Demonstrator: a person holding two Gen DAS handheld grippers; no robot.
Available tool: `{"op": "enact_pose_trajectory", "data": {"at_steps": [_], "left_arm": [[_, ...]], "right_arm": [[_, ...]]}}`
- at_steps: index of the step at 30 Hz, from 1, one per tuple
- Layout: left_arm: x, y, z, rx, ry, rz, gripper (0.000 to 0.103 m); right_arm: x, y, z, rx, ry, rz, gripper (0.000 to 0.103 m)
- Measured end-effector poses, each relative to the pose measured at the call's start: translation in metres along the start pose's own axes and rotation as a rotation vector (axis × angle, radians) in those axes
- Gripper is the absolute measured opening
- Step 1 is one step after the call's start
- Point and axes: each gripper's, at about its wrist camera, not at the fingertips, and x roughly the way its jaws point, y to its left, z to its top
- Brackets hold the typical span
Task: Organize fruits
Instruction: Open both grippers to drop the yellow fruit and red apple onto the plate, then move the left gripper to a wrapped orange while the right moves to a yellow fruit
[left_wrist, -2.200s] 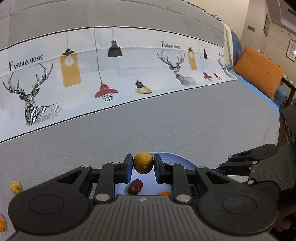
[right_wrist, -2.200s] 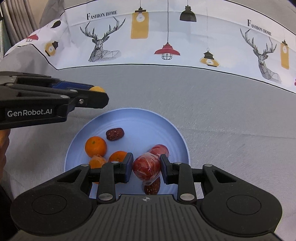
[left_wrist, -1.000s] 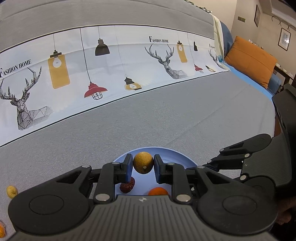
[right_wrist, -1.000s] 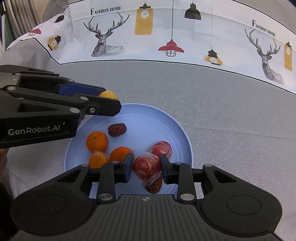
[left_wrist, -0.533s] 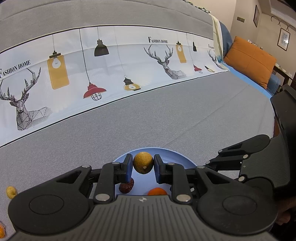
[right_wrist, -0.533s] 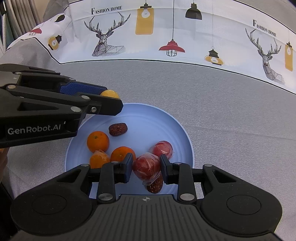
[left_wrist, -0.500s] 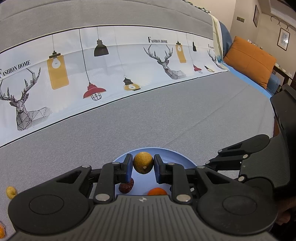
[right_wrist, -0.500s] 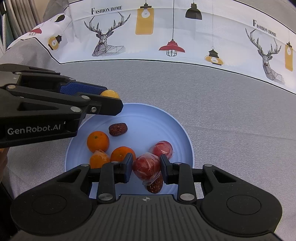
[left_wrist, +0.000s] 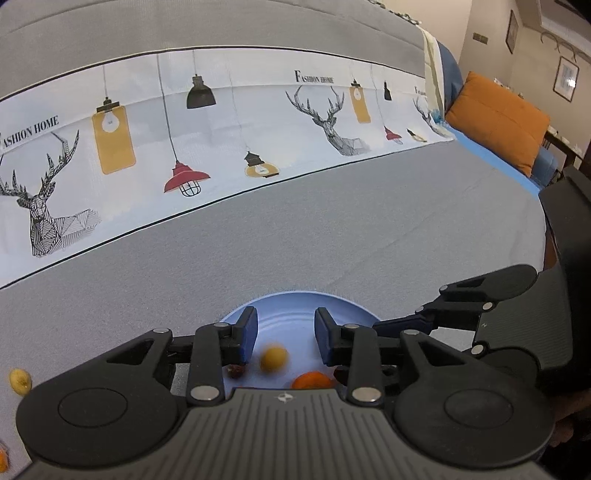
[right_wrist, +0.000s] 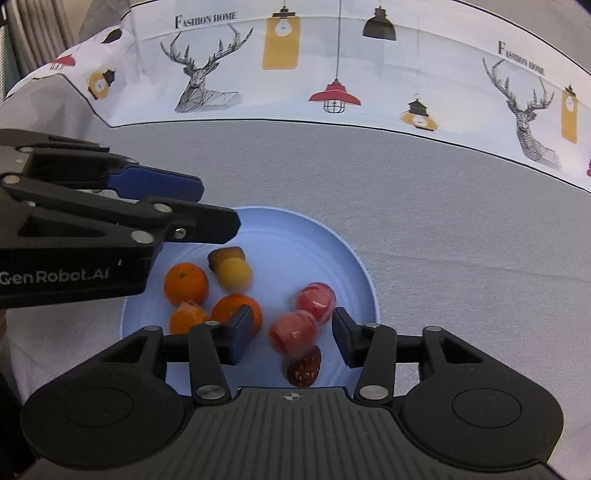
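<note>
A light blue plate (right_wrist: 351, 258) lies on grey cloth. My left gripper (left_wrist: 285, 336) hovers over its near-left rim with its jaws opening; a small yellow fruit (left_wrist: 273, 358), blurred, drops free below them onto the plate (left_wrist: 295, 301). In the right wrist view the yellow fruit (right_wrist: 234, 274) lands against a dark red date (right_wrist: 225, 254), under the left gripper (right_wrist: 218, 206). My right gripper (right_wrist: 291, 334) is opening too; a wrapped red fruit (right_wrist: 293, 332) sits loose between its pads. Beside it lie another wrapped red fruit (right_wrist: 316, 301), a second date (right_wrist: 304, 367) and three oranges (right_wrist: 185, 283).
A yellow fruit piece (left_wrist: 20, 380) and an orange bit (left_wrist: 3, 454) lie on the cloth at far left. A white band printed with deer and lamps (left_wrist: 221, 122) runs across the back. An orange cushion (left_wrist: 498, 118) sits far right.
Both grippers opened. The yellow fruit left the left jaws and fell to the plate. The wrapped red fruit slipped out of the right pads. Neither hand moved.
</note>
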Motion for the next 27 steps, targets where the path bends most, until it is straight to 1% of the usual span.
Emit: {"op": "enact_pose_trajectory", "data": {"at_steps": [7,17,23,27], "left_arm": [[0.001,0.008,0.000,-0.029,0.007,0.041,0.037],[-0.001,0.010,0.001,-0.040,0.005,0.051,0.037],[-0.001,0.011,0.001,-0.044,0.004,0.056,0.037],[-0.002,0.014,0.001,-0.052,0.003,0.073,0.037]], "right_arm": [[0.002,-0.001,0.002,0.002,0.004,-0.009,0.052],[0.003,0.001,0.002,0.002,0.003,-0.011,0.052],[0.001,0.001,0.004,0.015,-0.015,-0.025,0.052],[-0.001,-0.003,0.007,0.029,-0.029,-0.032,0.052]]}}
